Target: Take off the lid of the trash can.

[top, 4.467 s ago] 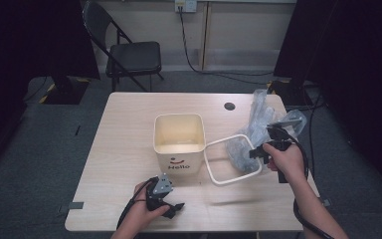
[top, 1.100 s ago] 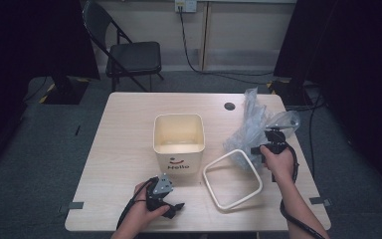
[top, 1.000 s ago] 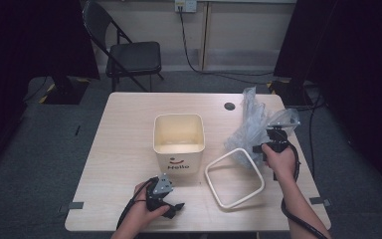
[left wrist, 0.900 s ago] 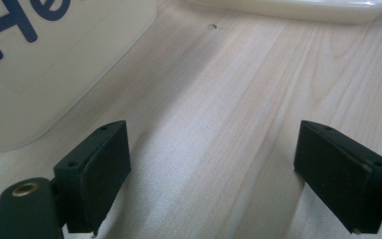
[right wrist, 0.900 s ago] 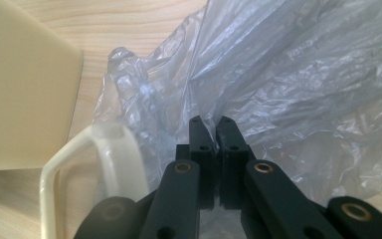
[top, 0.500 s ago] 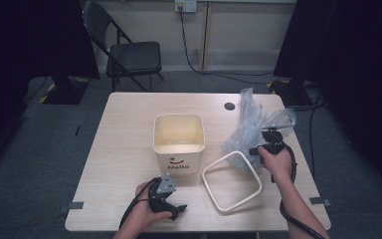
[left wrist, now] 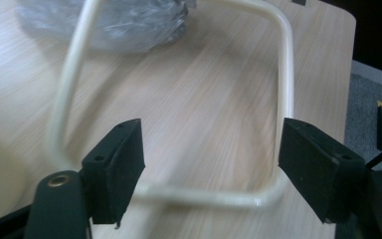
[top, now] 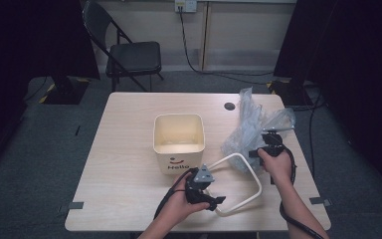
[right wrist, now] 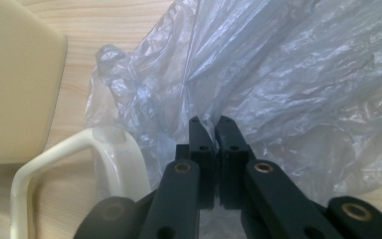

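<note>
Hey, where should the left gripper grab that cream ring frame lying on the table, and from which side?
Probably the near straight side of the ring frame, taken from above. The frame lies flat on the table and is thin, and the left gripper has its jaws open wider than that bar. The far corner lies against the plastic bag, so avoid it.

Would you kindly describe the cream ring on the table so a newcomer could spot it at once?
On the wooden table, look just right of the cream bin. Lying flat there is the ring, a thin rounded-square loop between the two grippers. Unlike the crumpled clear bag touching its far corner, it is rigid, open-centred and cream.
</note>
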`<state>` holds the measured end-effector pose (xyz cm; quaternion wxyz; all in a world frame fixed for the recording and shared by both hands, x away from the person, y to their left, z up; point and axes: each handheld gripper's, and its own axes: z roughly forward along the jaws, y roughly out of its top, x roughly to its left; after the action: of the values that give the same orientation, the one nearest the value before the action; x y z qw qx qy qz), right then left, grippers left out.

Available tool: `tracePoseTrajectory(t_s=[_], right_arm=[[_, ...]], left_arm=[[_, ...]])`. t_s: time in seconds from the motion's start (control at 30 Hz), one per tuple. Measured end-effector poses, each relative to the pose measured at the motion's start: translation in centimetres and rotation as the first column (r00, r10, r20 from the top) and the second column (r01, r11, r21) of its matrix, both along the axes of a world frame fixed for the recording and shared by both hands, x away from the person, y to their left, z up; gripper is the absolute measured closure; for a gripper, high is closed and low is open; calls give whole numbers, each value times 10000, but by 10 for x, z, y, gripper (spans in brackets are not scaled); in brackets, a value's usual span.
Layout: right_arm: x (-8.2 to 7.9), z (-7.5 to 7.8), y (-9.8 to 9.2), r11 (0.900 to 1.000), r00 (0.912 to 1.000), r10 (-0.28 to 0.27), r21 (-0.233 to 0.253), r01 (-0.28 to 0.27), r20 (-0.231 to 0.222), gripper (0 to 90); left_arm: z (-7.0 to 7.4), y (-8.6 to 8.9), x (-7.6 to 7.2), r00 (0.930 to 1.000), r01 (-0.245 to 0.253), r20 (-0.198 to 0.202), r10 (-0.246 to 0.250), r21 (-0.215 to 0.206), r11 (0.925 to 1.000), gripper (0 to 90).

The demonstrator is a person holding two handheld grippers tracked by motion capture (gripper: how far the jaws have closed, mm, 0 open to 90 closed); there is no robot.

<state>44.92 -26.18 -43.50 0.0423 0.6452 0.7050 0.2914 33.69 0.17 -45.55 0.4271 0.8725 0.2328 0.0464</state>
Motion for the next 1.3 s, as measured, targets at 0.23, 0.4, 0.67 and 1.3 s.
tracePoseTrajectory(t_s=[0.23,0.4,0.67,1.3], right_arm=[[1,6,-5,9999,9998,-139,-48,140,147,878],[4,19,-17,9983,9972,-582,-38,584,469,878],[7,43,-23,9966,9922,-805,241,785,955,878],[6,61,-6,9994,9946,-285,199,267,1002,877]], left_arm=[[-26,-13,3,9990,230,-396,-186,1133,9933,318],[-27,-10,4,9981,208,-608,-108,1663,9859,317],[-7,0,5,9996,191,-218,-161,1440,9894,232],[-10,57,0,9974,-372,-541,471,1714,9845,198]])
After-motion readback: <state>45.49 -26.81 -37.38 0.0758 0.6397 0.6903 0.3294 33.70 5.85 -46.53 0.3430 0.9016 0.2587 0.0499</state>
